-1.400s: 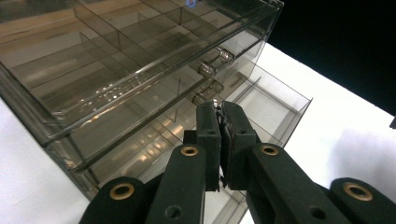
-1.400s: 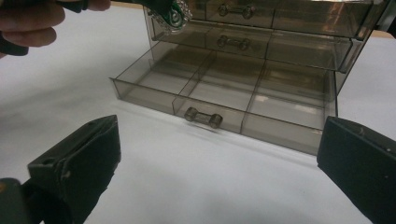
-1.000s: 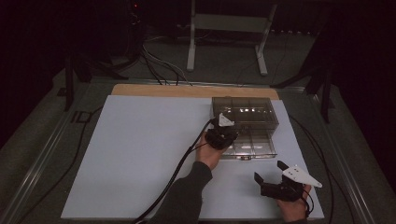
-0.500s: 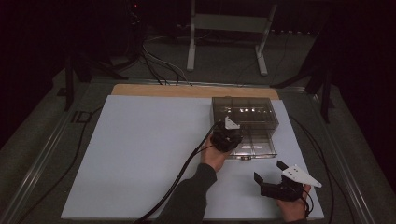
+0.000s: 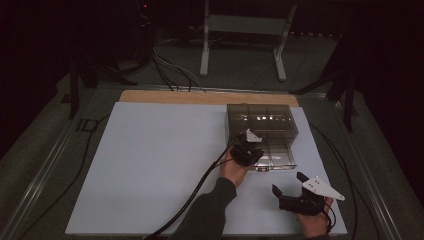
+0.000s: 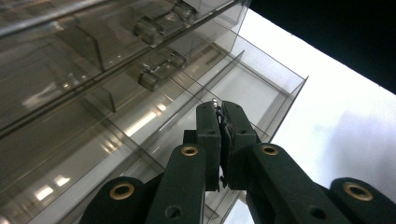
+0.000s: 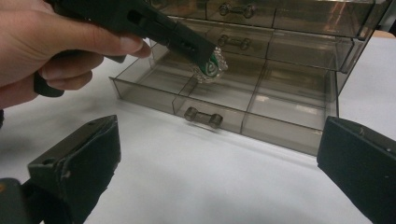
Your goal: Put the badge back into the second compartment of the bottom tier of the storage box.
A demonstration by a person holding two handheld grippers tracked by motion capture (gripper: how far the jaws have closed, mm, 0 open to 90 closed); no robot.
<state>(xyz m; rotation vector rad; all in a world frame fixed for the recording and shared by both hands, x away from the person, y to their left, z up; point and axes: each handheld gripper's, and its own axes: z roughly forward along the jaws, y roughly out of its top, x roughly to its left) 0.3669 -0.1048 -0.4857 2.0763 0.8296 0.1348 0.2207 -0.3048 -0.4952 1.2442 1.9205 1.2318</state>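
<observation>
A smoky clear plastic drawer cabinet (image 5: 262,120) stands at the back right of the white mat, its bottom drawer (image 5: 277,155) pulled out. The drawer (image 7: 224,98) has dividers and a small handle (image 7: 203,117) on its front. My left gripper (image 5: 248,150) hangs over the drawer's left part, shut on a small green, sparkly piece (image 7: 210,67) at its tips. In the left gripper view the jaws (image 6: 220,109) are pressed together over the drawer compartments (image 6: 252,88). My right gripper (image 5: 289,183) rests near the mat's front right, open and holding nothing (image 7: 219,140).
The white mat (image 5: 160,165) lies on a table with a wooden strip (image 5: 200,97) at the back. A black cable (image 5: 200,185) trails from the left gripper across the mat. A white metal stand (image 5: 245,30) is behind the table.
My left gripper has shifted slightly right and toward the near side, sinking a little over the open drawer. The right gripper has stayed where it was.
</observation>
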